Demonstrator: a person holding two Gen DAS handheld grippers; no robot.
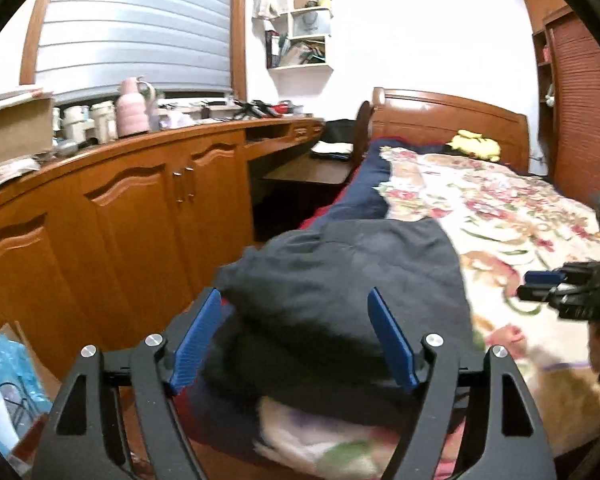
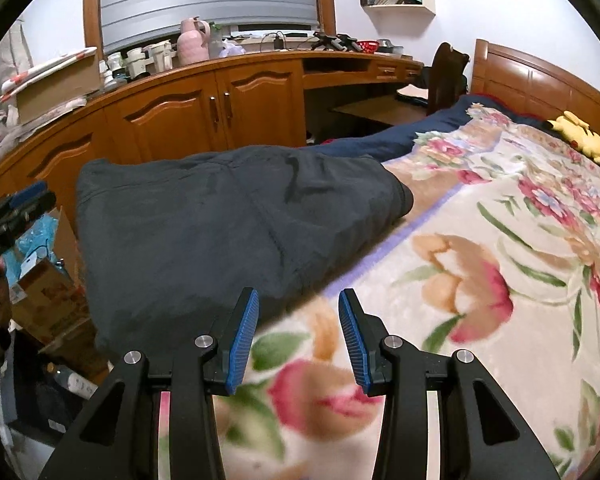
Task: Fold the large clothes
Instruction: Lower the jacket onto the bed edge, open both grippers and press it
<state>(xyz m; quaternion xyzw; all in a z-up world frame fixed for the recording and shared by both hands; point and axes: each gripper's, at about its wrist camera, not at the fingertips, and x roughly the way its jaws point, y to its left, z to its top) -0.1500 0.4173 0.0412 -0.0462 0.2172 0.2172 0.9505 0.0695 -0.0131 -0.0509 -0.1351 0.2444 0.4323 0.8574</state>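
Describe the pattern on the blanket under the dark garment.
The blanket is cream with large pink, red and orange flowers and green leaves; clearest in the right wrist view.

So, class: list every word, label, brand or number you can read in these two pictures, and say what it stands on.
None can be read.
Books on the wall shelf: spines too small and blurred.
Bottle on the floor: its label is blurred.
Cardboard boxes on the floor: print too blurred.
Dark garment and floral blanket: no text shows.
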